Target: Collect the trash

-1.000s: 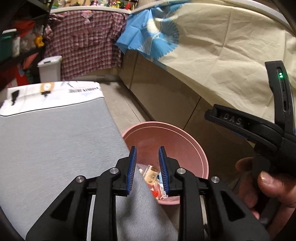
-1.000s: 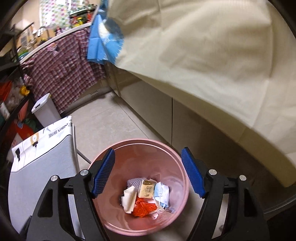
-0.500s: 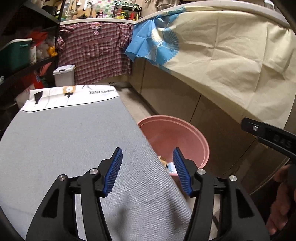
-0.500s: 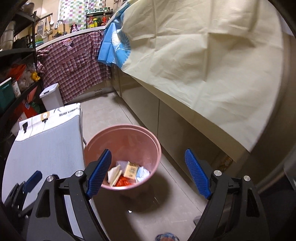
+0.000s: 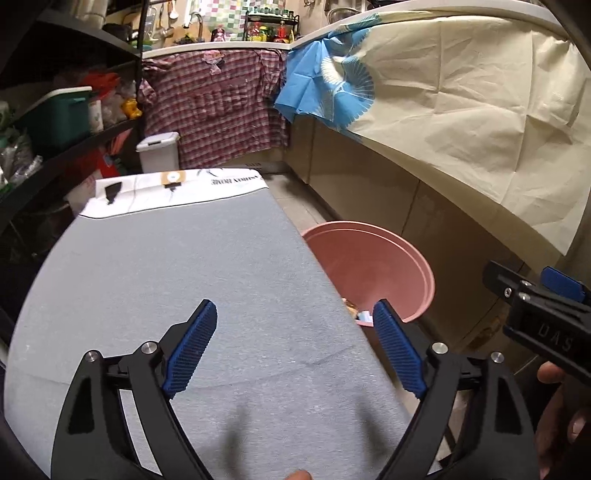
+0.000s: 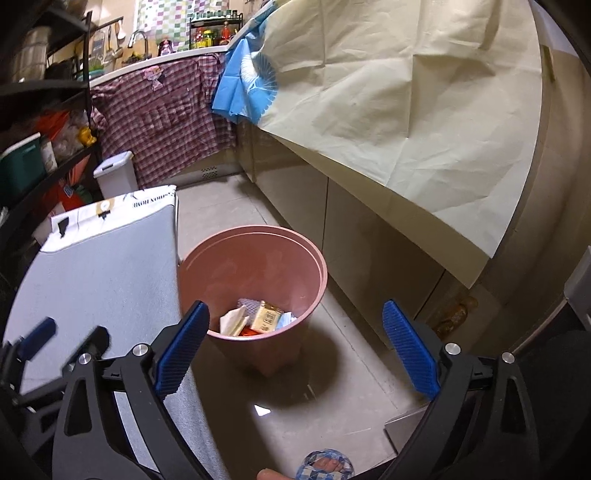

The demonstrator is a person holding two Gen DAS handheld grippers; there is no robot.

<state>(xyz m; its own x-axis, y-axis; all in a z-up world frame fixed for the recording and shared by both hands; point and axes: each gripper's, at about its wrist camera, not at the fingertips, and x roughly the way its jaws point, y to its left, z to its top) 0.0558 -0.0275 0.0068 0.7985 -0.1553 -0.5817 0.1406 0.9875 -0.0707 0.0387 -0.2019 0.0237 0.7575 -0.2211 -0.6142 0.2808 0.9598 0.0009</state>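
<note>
Crumpled paper and wrapper trash [image 6: 258, 317] lying inside round pink plastic bin [image 6: 314, 269] on floor, right of grey cloth-covered table [image 5: 184, 266]. Left gripper [image 5: 295, 347] and right gripper [image 6: 295, 347] just opened wide, nothing between jaws. Table bare in view; collection judged essentially complete.

A home kitchen. At the far end, a countertop [image 6: 155, 59] carries a faucet [image 6: 138, 37] and a rack of bottles [image 6: 212, 33] before a checkered tile wall [image 6: 166, 18]. Cabinets [image 6: 332, 206] run along the right; storage shelves [image 5: 70, 136] stand on the left.
</note>
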